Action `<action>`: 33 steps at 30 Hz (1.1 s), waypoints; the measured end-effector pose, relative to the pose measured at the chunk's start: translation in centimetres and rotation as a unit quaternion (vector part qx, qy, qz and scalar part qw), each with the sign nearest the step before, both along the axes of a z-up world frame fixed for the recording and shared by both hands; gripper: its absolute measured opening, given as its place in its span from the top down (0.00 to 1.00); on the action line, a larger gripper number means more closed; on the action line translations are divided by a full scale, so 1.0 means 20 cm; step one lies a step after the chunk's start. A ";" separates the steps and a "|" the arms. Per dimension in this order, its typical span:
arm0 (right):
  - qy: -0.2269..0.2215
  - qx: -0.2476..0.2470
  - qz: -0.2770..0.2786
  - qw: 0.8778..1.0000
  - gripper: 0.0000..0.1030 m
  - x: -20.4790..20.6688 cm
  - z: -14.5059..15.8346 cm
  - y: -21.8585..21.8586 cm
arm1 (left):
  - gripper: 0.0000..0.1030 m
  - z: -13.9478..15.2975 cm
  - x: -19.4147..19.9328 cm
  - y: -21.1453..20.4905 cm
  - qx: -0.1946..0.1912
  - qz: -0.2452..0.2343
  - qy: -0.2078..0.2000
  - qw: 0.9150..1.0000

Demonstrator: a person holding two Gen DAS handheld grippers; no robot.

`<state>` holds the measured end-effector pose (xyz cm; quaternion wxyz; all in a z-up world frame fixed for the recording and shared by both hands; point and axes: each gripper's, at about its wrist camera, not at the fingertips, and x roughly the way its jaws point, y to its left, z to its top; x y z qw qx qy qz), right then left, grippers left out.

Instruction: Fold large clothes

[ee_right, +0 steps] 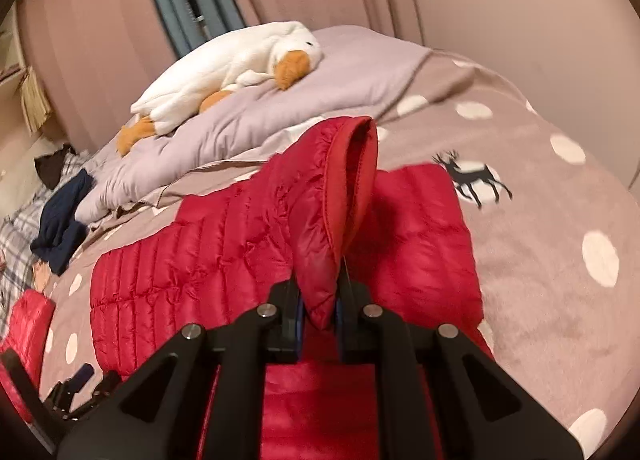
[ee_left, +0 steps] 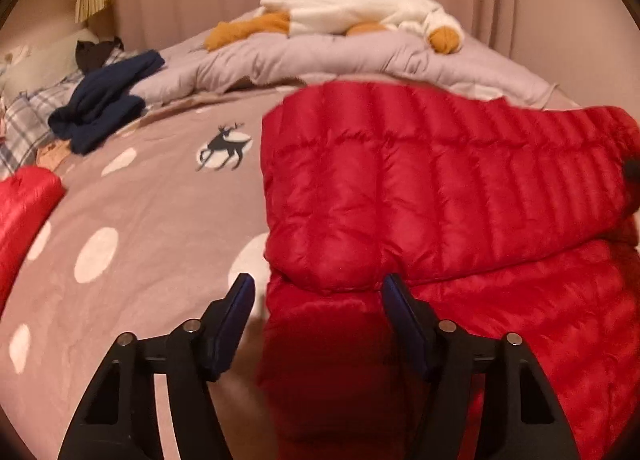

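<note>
- Your red down jacket (ee_right: pixel 224 236) lies on the bed (ee_right: pixel 560 219), its long axis running across it, left to right.
- Your right gripper (ee_right: pixel 320 300) is clamped on a lifted, upward-pointing jacket edge.
- Your left gripper (ee_left: pixel 318 300) stands apart, gripping nothing, over the folded part's near edge.

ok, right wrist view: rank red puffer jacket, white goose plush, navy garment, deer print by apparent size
1. red puffer jacket, nearest the camera, which inflates it
2. white goose plush, farther back
3. navy garment, bunched up
4. deer print; close to the navy garment, ranking unsure
</note>
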<state>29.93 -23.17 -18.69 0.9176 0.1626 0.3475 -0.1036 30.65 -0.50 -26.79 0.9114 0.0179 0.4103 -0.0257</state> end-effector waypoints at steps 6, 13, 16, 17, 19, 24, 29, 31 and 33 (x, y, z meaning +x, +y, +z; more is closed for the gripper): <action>0.057 -0.015 -0.025 0.998 0.82 0.03 -0.19 -0.10 | 0.37 -0.08 0.06 0.11 -0.071 0.017 0.046 0.996; 0.056 0.000 -0.024 0.998 0.66 0.00 -0.22 -0.16 | 0.44 -0.06 0.06 0.08 -0.050 0.031 0.033 0.998; 0.055 -0.034 -0.021 0.998 0.50 -0.03 -0.18 -0.11 | 0.49 0.01 0.02 0.08 -0.036 0.051 0.006 0.998; 0.054 -0.041 -0.022 0.997 0.46 -0.03 -0.17 -0.12 | 0.49 0.05 -0.01 0.07 -0.032 0.051 -0.011 0.998; 0.048 -0.054 -0.026 0.997 0.42 -0.05 -0.14 -0.12 | 0.49 0.11 -0.05 0.08 -0.045 0.054 -0.035 0.997; 0.032 -0.063 -0.037 0.997 0.37 -0.11 -0.08 -0.13 | 0.49 0.16 -0.05 0.11 -0.086 0.059 -0.045 0.993; 0.001 -0.080 -0.038 0.996 0.31 -0.15 -0.02 -0.12 | 0.50 0.20 -0.07 0.09 -0.078 0.051 -0.055 0.994; -0.007 -0.078 -0.031 0.996 0.31 -0.15 0.00 -0.10 | 0.50 0.24 -0.11 0.09 -0.091 0.040 -0.062 0.993; -0.016 -0.069 -0.017 0.997 0.37 -0.15 0.00 -0.09 | 0.50 0.28 -0.15 0.10 -0.118 0.027 -0.064 0.991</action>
